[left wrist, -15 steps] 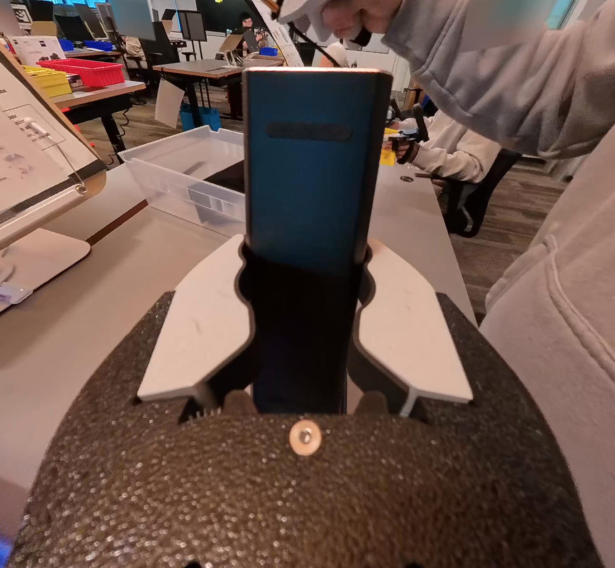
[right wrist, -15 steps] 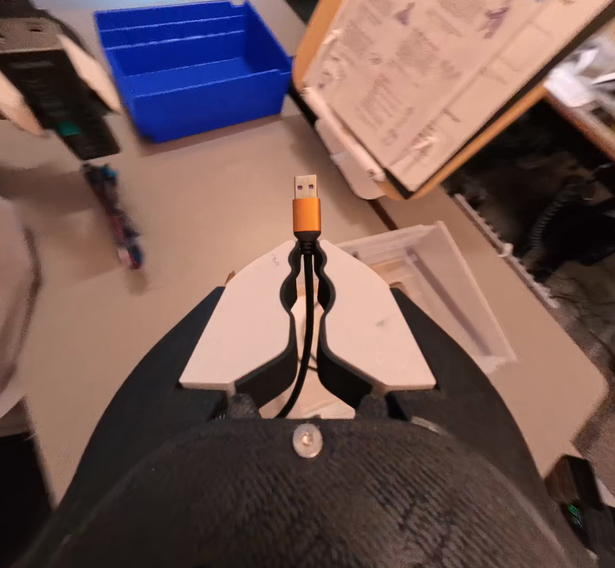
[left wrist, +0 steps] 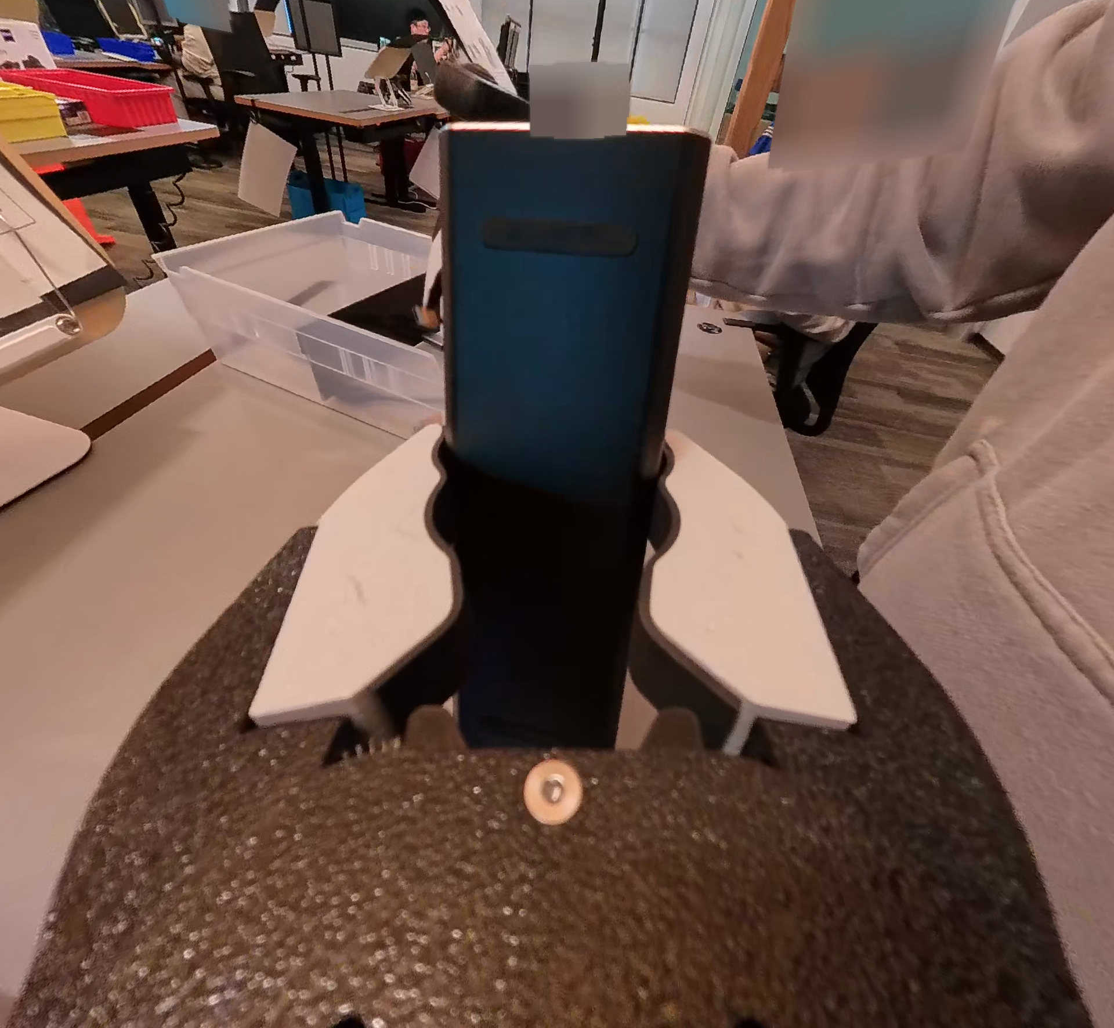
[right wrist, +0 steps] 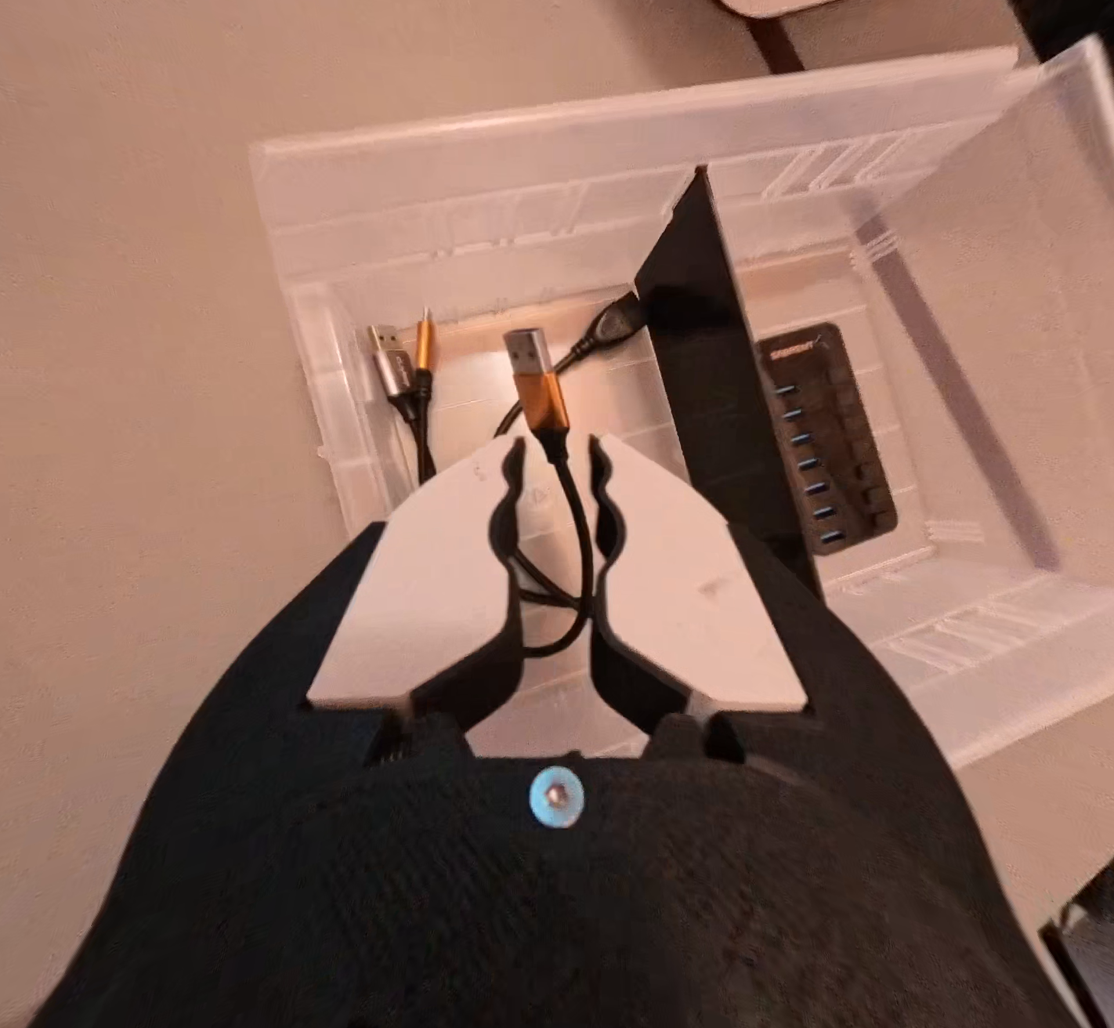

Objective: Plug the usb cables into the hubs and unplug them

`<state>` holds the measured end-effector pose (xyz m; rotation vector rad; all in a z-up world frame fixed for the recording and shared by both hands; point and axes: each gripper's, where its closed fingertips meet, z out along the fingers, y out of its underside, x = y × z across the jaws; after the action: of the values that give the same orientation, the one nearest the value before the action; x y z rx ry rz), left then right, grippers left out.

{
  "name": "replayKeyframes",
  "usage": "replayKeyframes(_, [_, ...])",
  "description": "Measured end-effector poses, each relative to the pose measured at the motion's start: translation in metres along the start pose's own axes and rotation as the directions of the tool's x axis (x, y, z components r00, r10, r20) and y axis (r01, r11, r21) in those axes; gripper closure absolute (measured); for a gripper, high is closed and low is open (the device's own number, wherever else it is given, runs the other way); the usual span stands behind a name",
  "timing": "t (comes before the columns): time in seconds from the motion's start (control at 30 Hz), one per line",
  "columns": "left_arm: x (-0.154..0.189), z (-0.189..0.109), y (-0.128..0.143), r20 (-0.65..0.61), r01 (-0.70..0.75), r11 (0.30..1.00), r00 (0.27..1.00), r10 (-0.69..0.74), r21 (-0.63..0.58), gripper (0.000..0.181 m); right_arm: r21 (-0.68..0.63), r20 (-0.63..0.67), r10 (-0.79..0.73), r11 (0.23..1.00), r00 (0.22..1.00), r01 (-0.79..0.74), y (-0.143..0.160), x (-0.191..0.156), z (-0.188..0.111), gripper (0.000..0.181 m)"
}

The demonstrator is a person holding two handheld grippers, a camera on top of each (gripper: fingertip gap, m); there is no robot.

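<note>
My left gripper (left wrist: 551, 441) is shut on a blue slab-shaped hub (left wrist: 566, 324), held upright above the table. My right gripper (right wrist: 556, 443) hangs open over the left compartment of a clear plastic bin (right wrist: 482, 197). An orange USB plug (right wrist: 542, 396) lies just past its fingertips, and its thin black cable runs loose between the parted jaws. A silver plug (right wrist: 389, 360), a small orange plug (right wrist: 425, 345) and a black plug (right wrist: 615, 327) lie in the same compartment. A black hub (right wrist: 826, 444) with several blue ports lies in the right compartment.
A black divider (right wrist: 693, 336) splits the bin. The bin also shows in the left wrist view (left wrist: 289, 300), behind the blue hub. A tilted document stand (left wrist: 48, 288) is on the left. A person's grey sleeve (left wrist: 844, 227) reaches across on the right.
My right gripper has swung from over the table to above the clear bin and opened, letting go of the orange USB cable. The left gripper still holds the blue hub.
</note>
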<state>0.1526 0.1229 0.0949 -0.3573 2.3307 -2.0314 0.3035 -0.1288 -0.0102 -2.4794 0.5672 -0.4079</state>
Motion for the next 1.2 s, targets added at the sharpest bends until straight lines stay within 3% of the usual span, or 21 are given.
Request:
replayKeyframes(0.1, [-0.002, -0.002, 0.001, 0.008, 0.011, 1.0, 1.0, -0.011, 0.008, 0.119, -0.08, -0.076, 0.095, 0.992, 0.992, -0.102, 0.008, 0.015, -0.009, 0.124])
replayKeyframes(0.17, [-0.003, -0.004, 0.002, 0.013, 0.005, 1.0, 1.0, -0.005, 0.013, 0.119, -0.013, -0.056, 0.179, 0.984, 0.982, -0.18, -0.01, 0.008, -0.025, 0.11])
replayKeyframes(0.27, [-0.001, -0.004, 0.001, -0.001, -0.02, 0.999, 1.0, 0.02, 0.041, 0.12, 0.243, 0.178, 0.329, 0.899, 0.927, -0.366, -0.082, -0.04, -0.044, 0.114])
replayKeyframes(0.33, [0.003, -0.002, -0.003, -0.027, -0.041, 0.996, 0.999, 0.043, 0.078, 0.119, 0.346, 0.48, 0.356, 0.763, 0.802, -0.546, -0.138, -0.099, -0.052, 0.116])
replayKeyframes(0.4, [0.007, 0.0, -0.007, -0.057, -0.047, 0.993, 0.997, 0.054, 0.11, 0.119, 0.222, 0.775, 0.304, 0.69, 0.554, -0.689, -0.175, -0.166, -0.059, 0.116])
replayKeyframes(0.47, [0.011, 0.002, -0.014, -0.081, -0.042, 0.988, 0.995, 0.055, 0.149, 0.12, 0.018, 0.905, 0.296, 0.692, 0.306, -0.721, -0.19, -0.217, -0.059, 0.123])
replayKeyframes(0.5, [0.013, 0.002, -0.016, -0.098, -0.042, 0.985, 0.993, 0.059, 0.168, 0.12, -0.05, 0.925, 0.306, 0.685, 0.224, -0.727, -0.196, -0.232, -0.056, 0.123])
replayKeyframes(0.6, [0.018, 0.002, -0.02, -0.123, -0.055, 0.979, 0.989, 0.08, 0.194, 0.12, -0.142, 0.95, 0.303, 0.634, 0.076, -0.76, -0.214, -0.252, -0.054, 0.129])
replayKeyframes(0.63, [0.019, 0.003, -0.019, -0.13, -0.059, 0.979, 0.988, 0.085, 0.194, 0.12, -0.175, 0.953, 0.303, 0.633, 0.033, -0.754, -0.216, -0.257, -0.055, 0.138])
replayKeyframes(0.67, [0.02, 0.003, -0.019, -0.132, -0.062, 0.979, 0.987, 0.089, 0.196, 0.12, -0.211, 0.943, 0.331, 0.645, 0.021, -0.735, -0.214, -0.262, -0.05, 0.147])
replayKeyframes(0.73, [0.021, 0.003, -0.018, -0.133, -0.062, 0.978, 0.987, 0.09, 0.201, 0.12, -0.267, 0.921, 0.39, 0.662, 0.018, -0.701, -0.208, -0.27, -0.039, 0.146])
replayKeyframes(0.77, [0.021, 0.002, -0.017, -0.133, -0.06, 0.978, 0.987, 0.088, 0.202, 0.12, -0.28, 0.925, 0.38, 0.657, -0.013, -0.7, -0.21, -0.271, -0.042, 0.153])
replayKeyframes(0.83, [0.021, 0.001, -0.017, -0.134, -0.052, 0.976, 0.988, 0.082, 0.213, 0.12, -0.289, 0.935, 0.348, 0.653, -0.061, -0.7, -0.214, -0.272, -0.05, 0.152])
replayKeyframes(0.9, [0.02, -0.001, -0.017, -0.127, -0.041, 0.973, 0.989, 0.072, 0.228, 0.12, -0.255, 0.94, 0.34, 0.683, -0.011, -0.685, -0.211, -0.274, -0.049, 0.16])
replayKeyframes(0.93, [0.019, -0.001, -0.016, -0.126, -0.027, 0.973, 0.99, 0.058, 0.231, 0.119, -0.191, 0.949, 0.31, 0.709, 0.057, -0.679, -0.212, -0.274, -0.046, 0.16])
replayKeyframes(1.0, [0.018, -0.002, -0.017, -0.121, -0.002, 0.969, 0.992, 0.033, 0.247, 0.119, 0.013, 0.932, 0.229, 0.752, 0.28, -0.659, -0.213, -0.27, -0.041, 0.156])
replayKeyframes(1.07, [0.017, -0.003, -0.018, -0.112, 0.026, 0.962, 0.994, 0.005, 0.271, 0.12, 0.188, 0.882, 0.133, 0.78, 0.452, -0.597, -0.216, -0.265, -0.042, 0.157])
replayKeyframes(1.2, [0.013, -0.006, -0.024, -0.107, 0.094, 0.936, 0.992, -0.061, 0.339, 0.12, 0.46, 0.611, -0.085, 0.847, 0.787, -0.265, -0.207, -0.262, -0.032, 0.158])
